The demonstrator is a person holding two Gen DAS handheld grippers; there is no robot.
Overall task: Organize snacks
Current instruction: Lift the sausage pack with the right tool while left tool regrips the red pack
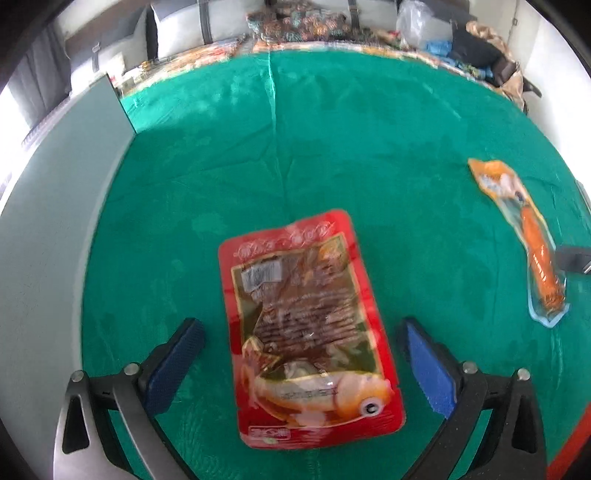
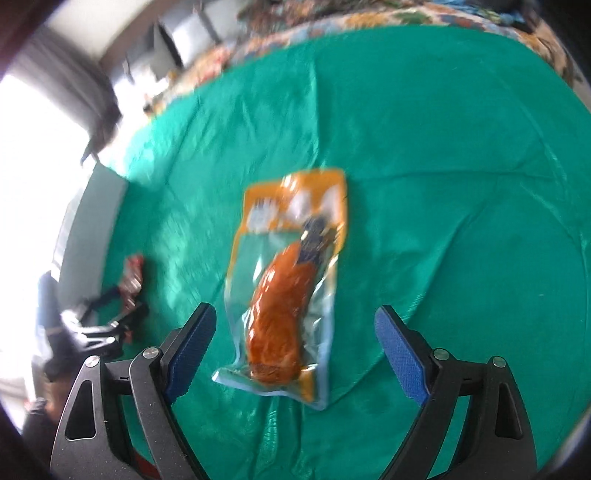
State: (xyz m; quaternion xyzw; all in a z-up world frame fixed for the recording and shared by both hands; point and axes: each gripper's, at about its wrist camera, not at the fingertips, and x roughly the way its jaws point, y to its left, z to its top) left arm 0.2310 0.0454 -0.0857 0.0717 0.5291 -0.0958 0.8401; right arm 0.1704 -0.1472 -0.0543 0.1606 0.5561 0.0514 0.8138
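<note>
Green velvety cloth (image 1: pixel 332 147) is covering the bench, creased down the middle. Two sealed snack pouches are lying flat on it, well apart.

Left gripper (image 1: pixel 301 363) is hovering over a red rectangular plastic pouch with a goldfish print (image 1: pixel 306 332). Its clear window is showing dark brown strips inside. Jaws are standing wide, one blue-padded finger on each side of the pouch, neither touching it. The pouch is lying slightly tilted, fish end nearest the camera.

Right gripper (image 2: pixel 295 349) is hovering over a clear-and-orange vacuum pouch holding a glazed orange-brown meat piece (image 2: pixel 284 295). Jaws are wide here too, straddling the near end of the pouch, not gripping. The orange printed header is pointing away from the camera. The frame is motion-blurred, so label text is unreadable.

From the left wrist view, the same orange pouch (image 1: pixel 524 236) is sitting far right on the cloth, with a dark gripper finger just beside its lower half. From the right wrist view, the left gripper (image 2: pixel 107 325) is showing at far left, with a sliver of the red pouch (image 2: pixel 131 275) just past it.

Grey bare bench surface (image 1: pixel 55 221) is showing left of the cloth. Patterned fabric clutter (image 1: pixel 303 26) is lying blurred along the far edge.
</note>
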